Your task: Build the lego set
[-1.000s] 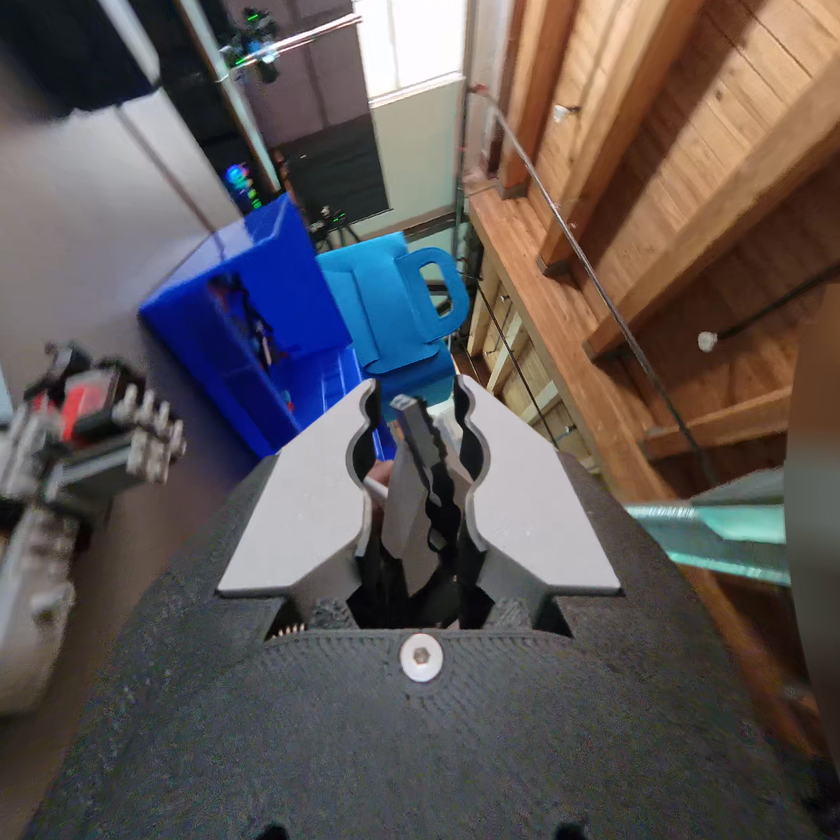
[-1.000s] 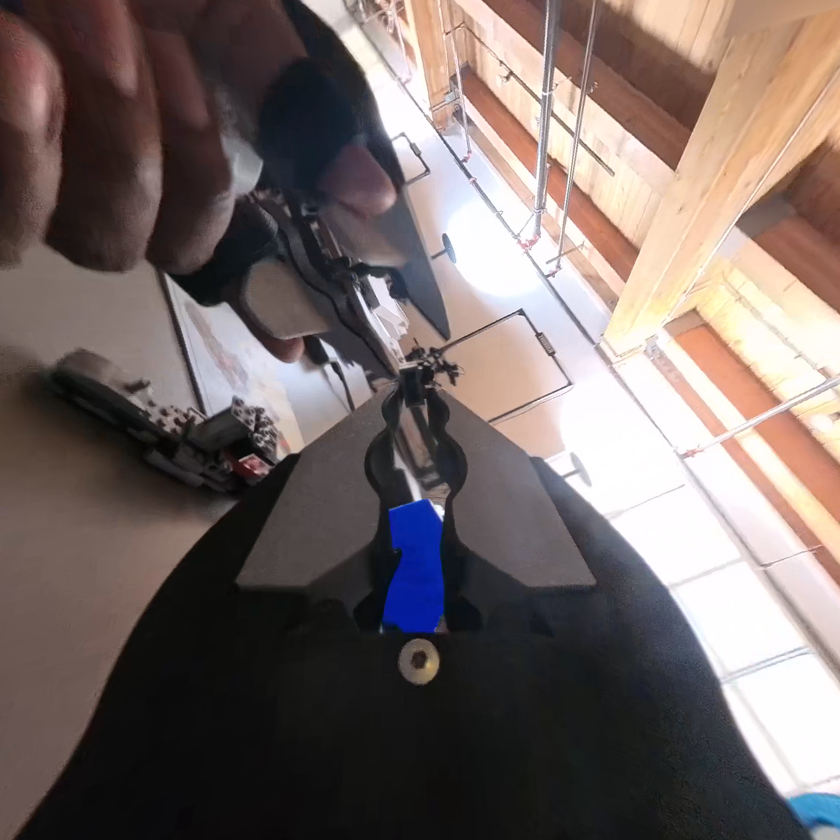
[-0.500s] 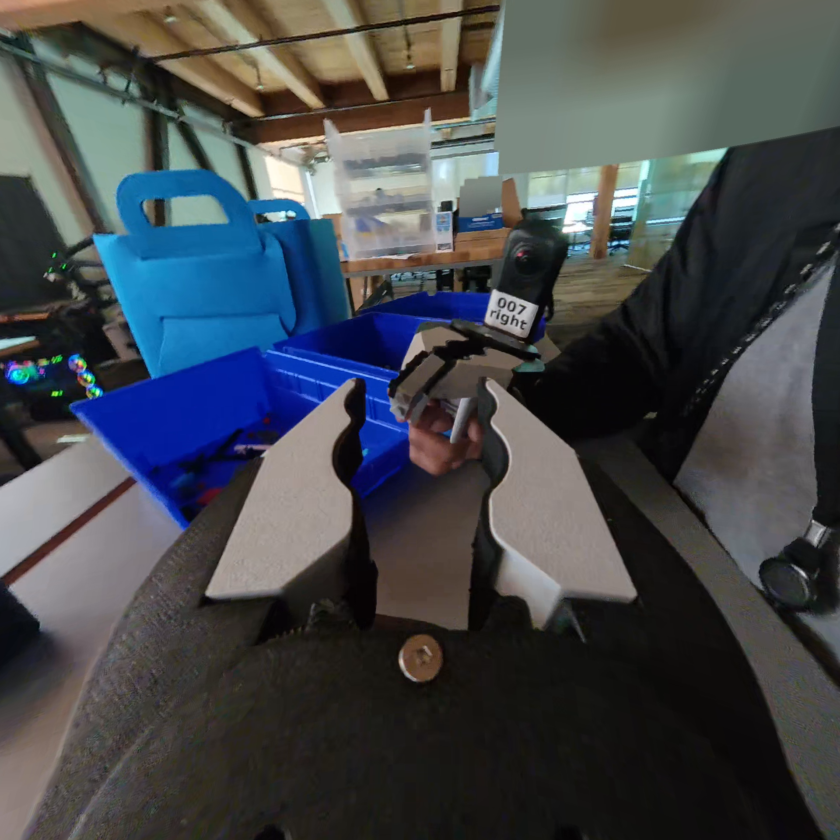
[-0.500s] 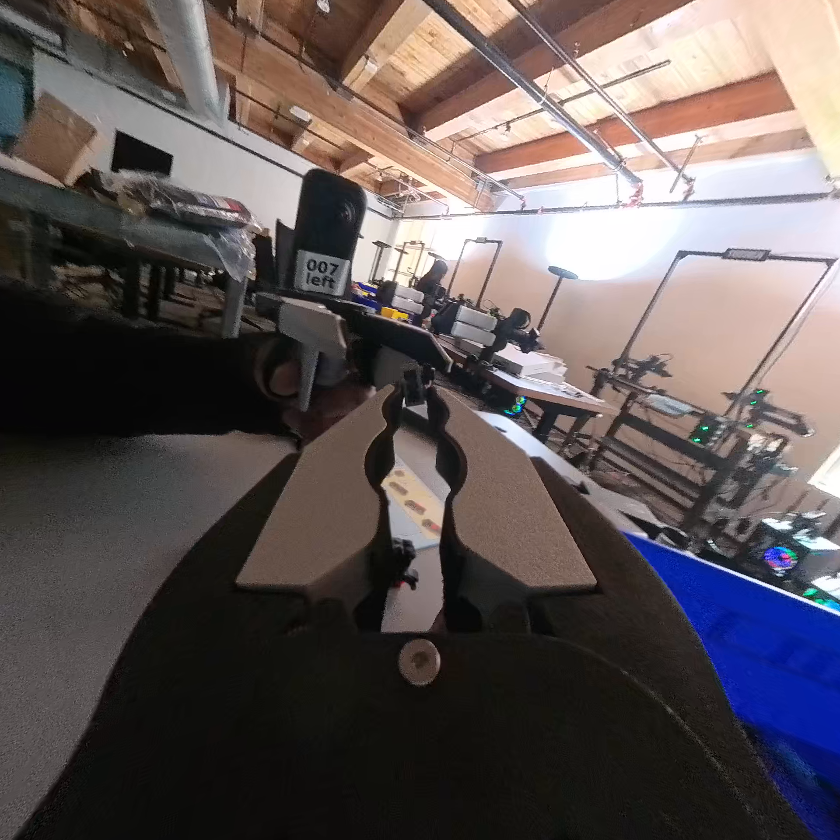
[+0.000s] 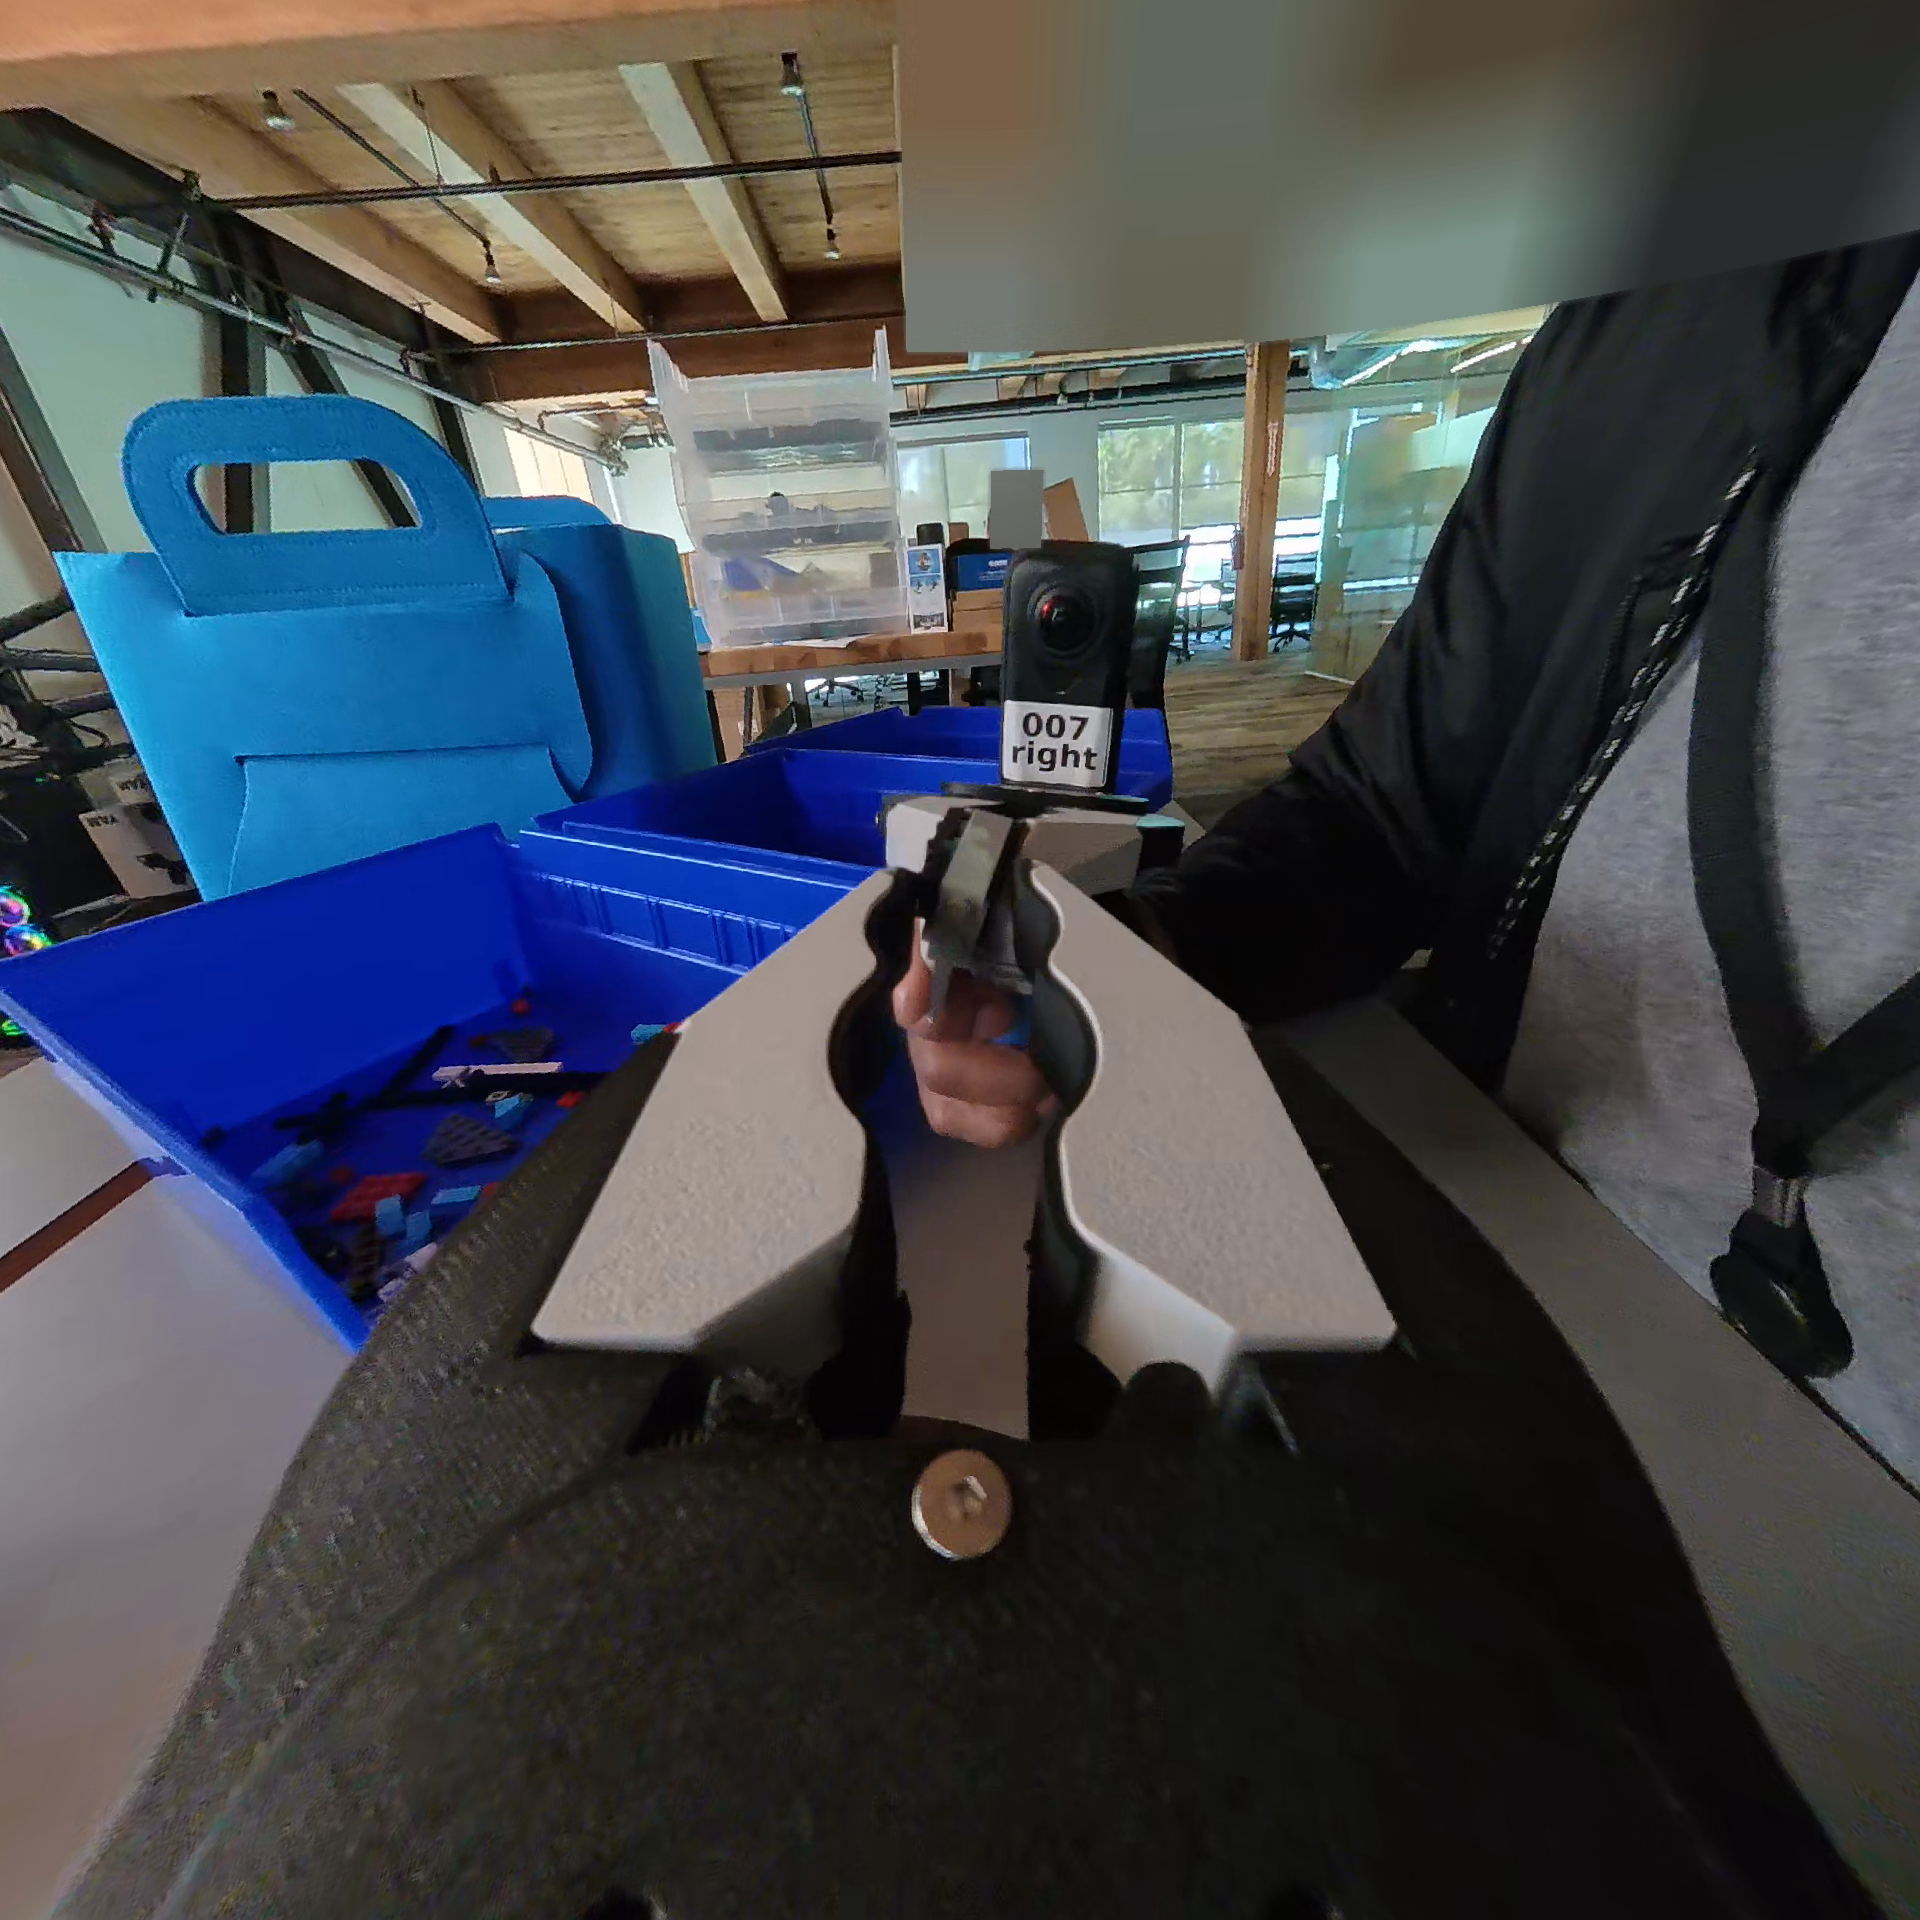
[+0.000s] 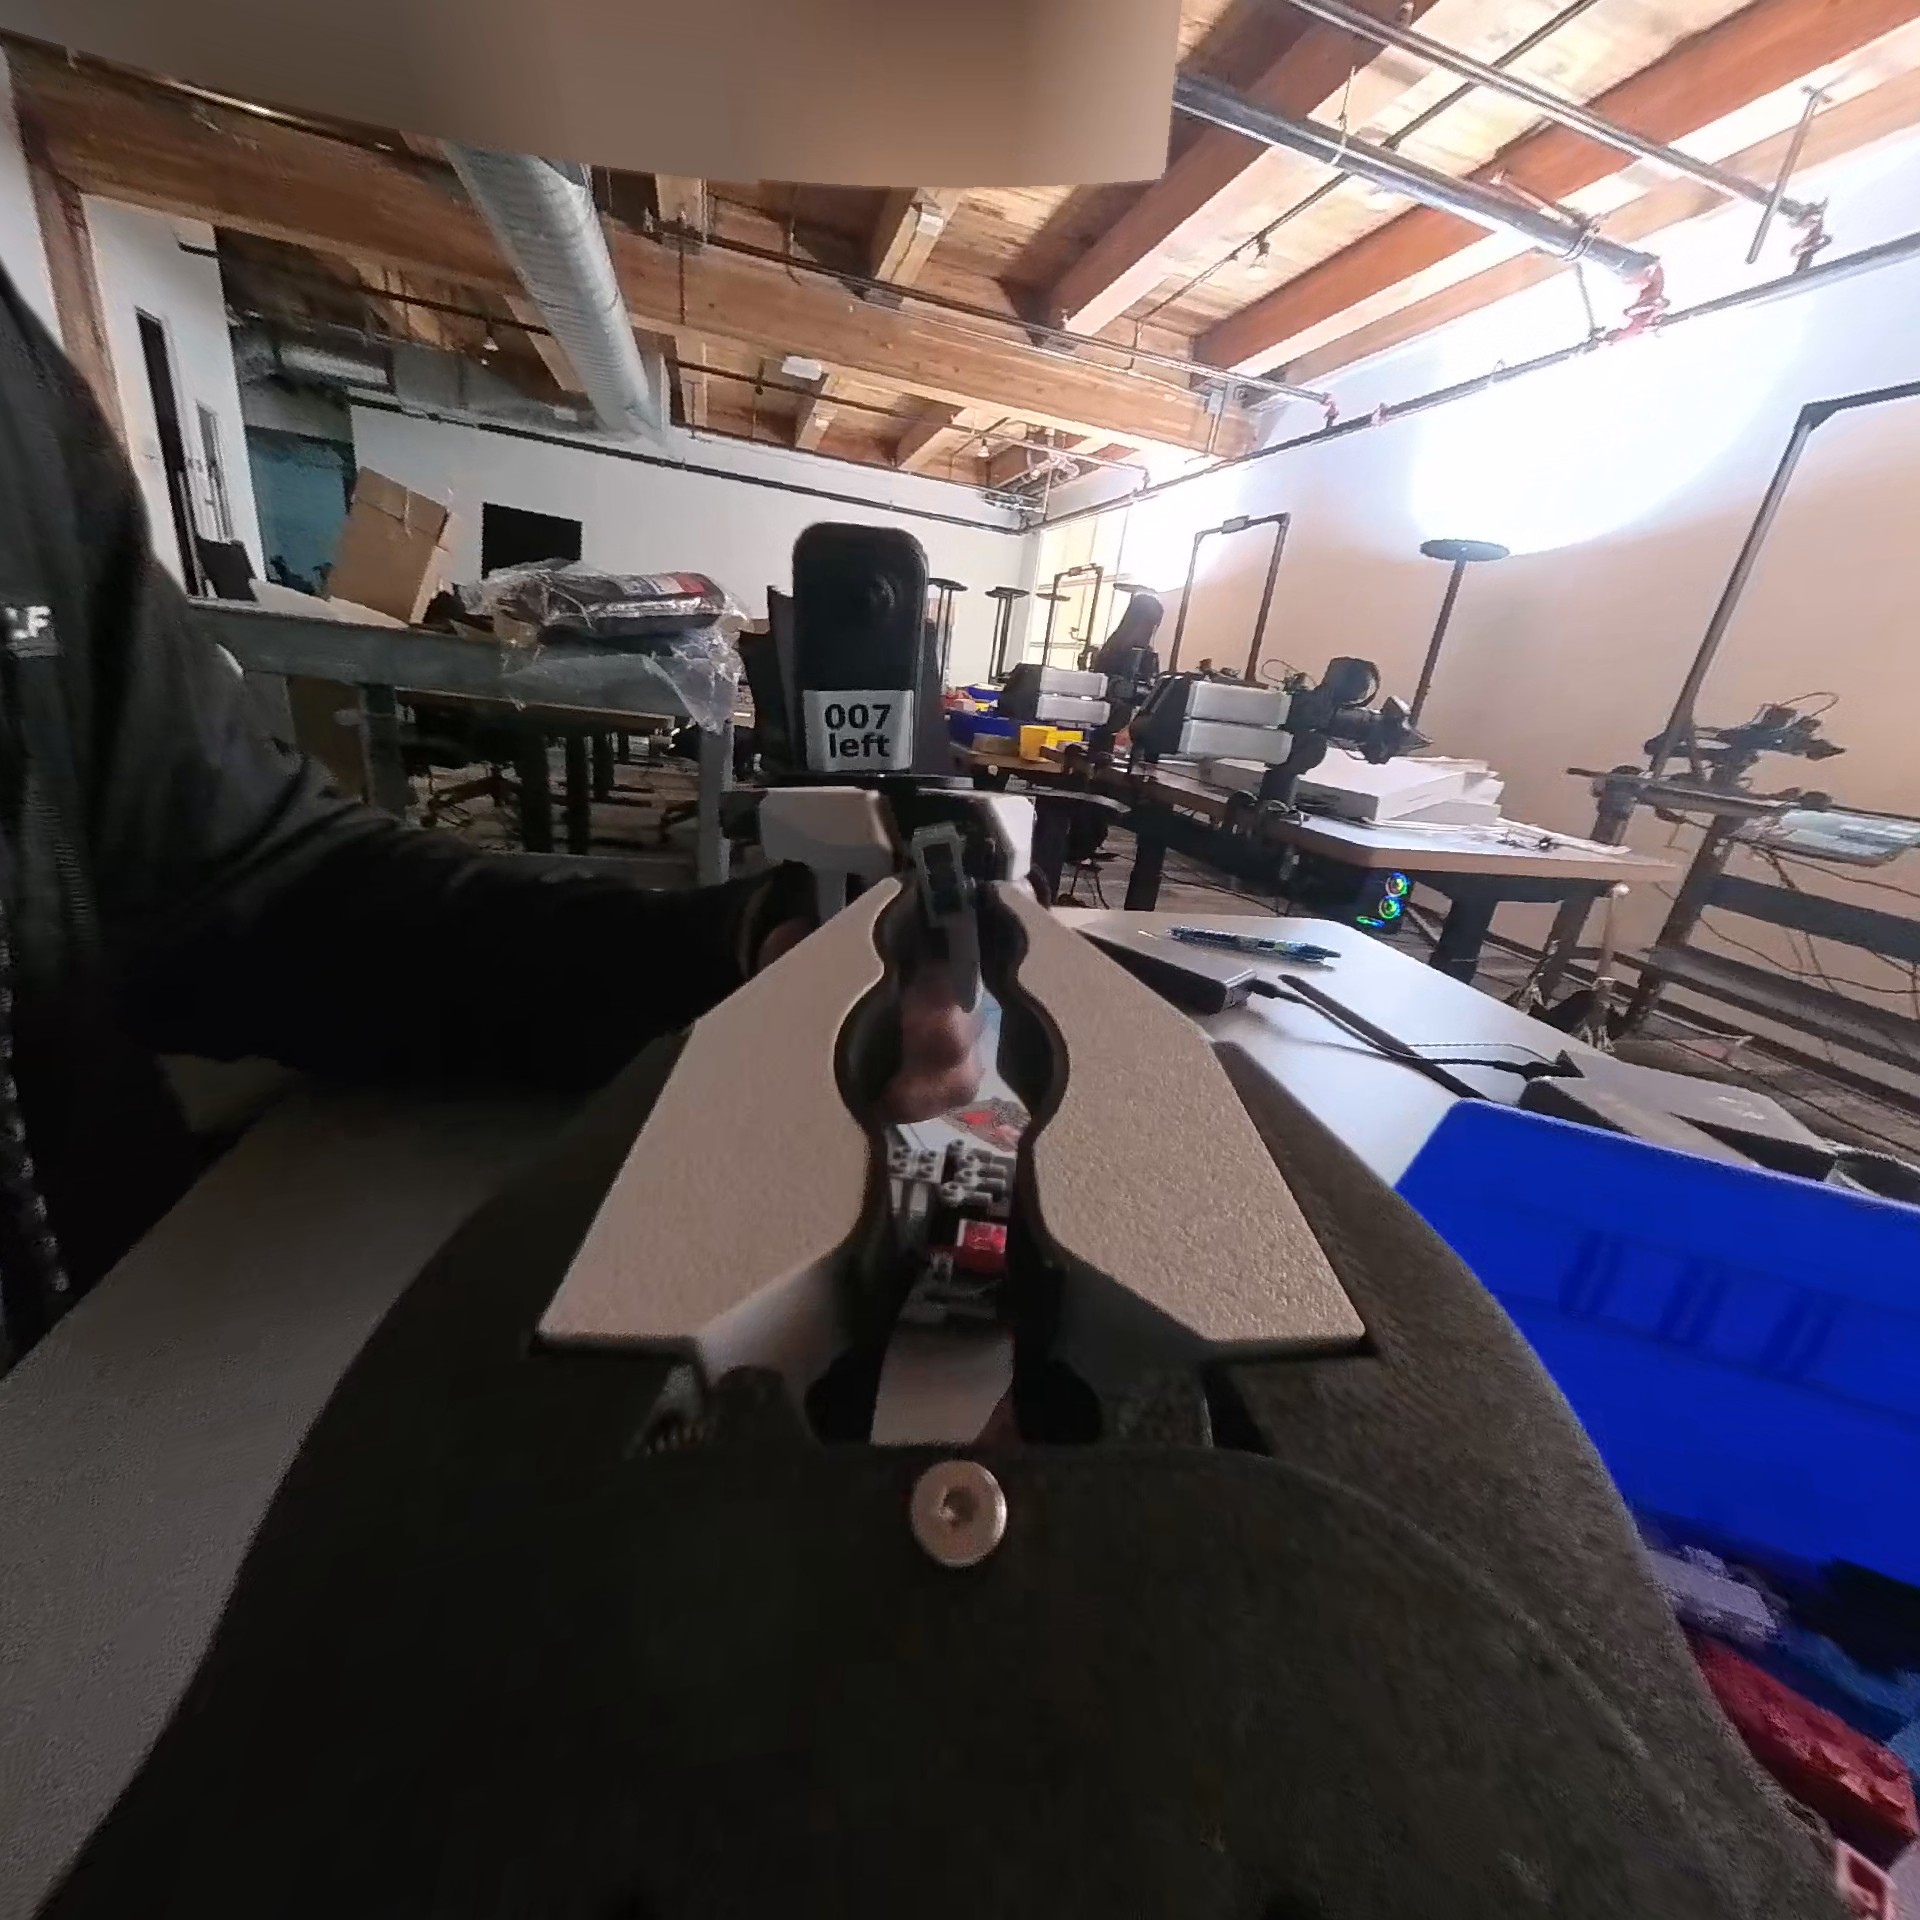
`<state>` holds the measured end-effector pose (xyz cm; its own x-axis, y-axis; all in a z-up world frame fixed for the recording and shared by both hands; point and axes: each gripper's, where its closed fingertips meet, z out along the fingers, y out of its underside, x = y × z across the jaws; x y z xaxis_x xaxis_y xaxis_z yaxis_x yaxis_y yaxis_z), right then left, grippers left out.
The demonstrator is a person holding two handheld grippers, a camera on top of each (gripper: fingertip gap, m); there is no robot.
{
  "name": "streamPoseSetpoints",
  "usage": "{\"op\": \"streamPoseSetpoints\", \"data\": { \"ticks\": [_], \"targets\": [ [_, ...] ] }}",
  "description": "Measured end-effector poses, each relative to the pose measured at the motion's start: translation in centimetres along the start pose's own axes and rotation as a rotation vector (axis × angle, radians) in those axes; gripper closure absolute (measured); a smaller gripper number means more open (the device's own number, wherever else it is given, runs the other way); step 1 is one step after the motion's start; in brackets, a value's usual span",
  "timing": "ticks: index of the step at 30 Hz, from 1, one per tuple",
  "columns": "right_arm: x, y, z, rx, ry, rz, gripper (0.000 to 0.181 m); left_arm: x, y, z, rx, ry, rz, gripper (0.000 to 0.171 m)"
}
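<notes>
The left tool [image 5: 961, 894] points level across the table [image 5: 104, 1403], straight at the right tool [image 6: 943, 894], so the two meet tip to tip. Its jaws stand a narrow gap apart, and I cannot tell whether they touch anything. The right tool's jaws sit close on a small grey piece [image 6: 940, 868], seemingly pinching it. The piece stands upright at the meeting point, its long axis across both tools' lines. A handover or a joining in mid-air looks likely, and it depends on the tips staying in line. The half-built model [image 6: 951, 1195] lies on the table below, between the tools. The blue bin [image 5: 312, 987] of loose pieces stands to the left tool's left.
</notes>
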<state>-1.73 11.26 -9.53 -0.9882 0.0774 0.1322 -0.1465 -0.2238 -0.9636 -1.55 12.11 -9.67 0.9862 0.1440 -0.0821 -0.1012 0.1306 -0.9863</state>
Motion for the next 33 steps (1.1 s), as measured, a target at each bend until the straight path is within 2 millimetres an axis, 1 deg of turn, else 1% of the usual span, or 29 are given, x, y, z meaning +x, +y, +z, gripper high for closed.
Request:
{"op": "streamPoseSetpoints", "data": {
  "ticks": [2,7,11,13,17,20,25,27,33],
  "targets": [
    [0.0,0.1,-0.1,0.0,-0.011,0.017,0.171,0.0,0.0,0.0,0.011,-0.007,-0.005,0.156],
    [-0.5,0.5,-0.1,-0.018,-0.03,0.039,0.171,0.3,0.6,-0.3,-0.007,-0.009,0.014,0.157],
    [-0.9,-0.2,-0.1,0.004,-0.064,0.114,0.152,0.3,0.6,-0.7,-0.026,-0.023,0.037,0.158],
    [-0.8,-0.2,-0.1,0.009,-0.074,0.156,0.149,0.5,0.9,-0.8,-0.049,-0.021,0.057,0.158],
    [-1.2,0.5,0.2,-0.034,-0.093,0.16,0.152,0.9,1.7,-0.7,-0.096,-0.005,0.076,0.158],
    [-1.3,1.0,0.4,-0.066,-0.091,0.15,0.164,1.1,2.2,-0.6,-0.105,0.011,0.057,0.158],
    [-1.0,1.8,0.3,-0.095,-0.088,0.171,0.163,1.0,2.5,-0.7,-0.117,0.014,0.039,0.158],
    [-1.1,1.8,0.3,-0.1,-0.09,0.168,0.166,1.0,2.8,-0.8,-0.132,0.02,0.019,0.158],
    [-1.3,1.9,0.2,-0.103,-0.08,0.133,0.167,1.3,2.8,-0.9,-0.131,0.063,-0.084,0.158]
  ]
}}
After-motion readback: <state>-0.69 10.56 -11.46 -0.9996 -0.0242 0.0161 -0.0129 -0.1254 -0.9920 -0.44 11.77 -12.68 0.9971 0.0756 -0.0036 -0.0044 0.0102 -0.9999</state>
